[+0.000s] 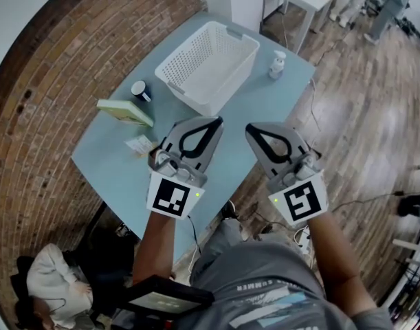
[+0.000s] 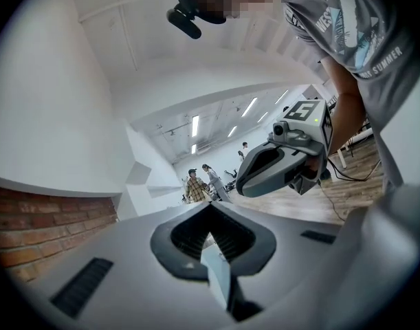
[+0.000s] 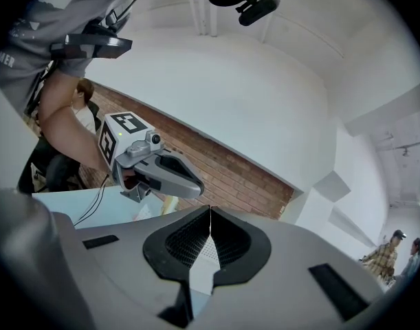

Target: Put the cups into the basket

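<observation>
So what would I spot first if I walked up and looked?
First you'd see the two grey grippers, the left gripper and the right gripper. They hang side by side over the near part of the blue table, both shut with nothing in them. Just beyond them stands a big white basket, and a dark cup waits on the table to its left.

Tiny white obj. [image 1: 278,64] nr basket [image 1: 227,84] unclear
</observation>
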A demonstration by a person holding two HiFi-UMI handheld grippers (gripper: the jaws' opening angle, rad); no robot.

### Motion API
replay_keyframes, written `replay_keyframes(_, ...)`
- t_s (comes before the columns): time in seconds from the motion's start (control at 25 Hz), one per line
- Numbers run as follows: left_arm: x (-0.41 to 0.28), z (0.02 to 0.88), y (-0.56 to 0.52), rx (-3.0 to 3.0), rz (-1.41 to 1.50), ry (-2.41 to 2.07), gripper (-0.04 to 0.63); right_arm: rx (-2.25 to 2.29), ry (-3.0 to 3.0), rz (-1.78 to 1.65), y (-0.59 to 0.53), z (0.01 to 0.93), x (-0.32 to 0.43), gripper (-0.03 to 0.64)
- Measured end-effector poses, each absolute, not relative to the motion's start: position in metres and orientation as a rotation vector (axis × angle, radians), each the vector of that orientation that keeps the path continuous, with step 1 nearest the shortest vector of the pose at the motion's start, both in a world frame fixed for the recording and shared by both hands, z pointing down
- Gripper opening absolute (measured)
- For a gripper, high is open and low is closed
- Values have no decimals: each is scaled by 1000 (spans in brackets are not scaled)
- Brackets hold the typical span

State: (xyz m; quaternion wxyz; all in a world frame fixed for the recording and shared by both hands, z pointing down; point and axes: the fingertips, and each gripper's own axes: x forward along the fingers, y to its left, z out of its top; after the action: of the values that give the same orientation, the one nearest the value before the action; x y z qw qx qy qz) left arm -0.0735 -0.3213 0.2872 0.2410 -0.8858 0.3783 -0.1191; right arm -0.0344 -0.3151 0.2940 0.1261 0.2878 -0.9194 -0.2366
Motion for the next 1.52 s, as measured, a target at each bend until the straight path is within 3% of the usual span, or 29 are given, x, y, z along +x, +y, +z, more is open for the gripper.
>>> replay_keyframes(1.52,-166,367,-392,-2536,-330,1207,0,346,-2500,-205,-381,513,-167,14)
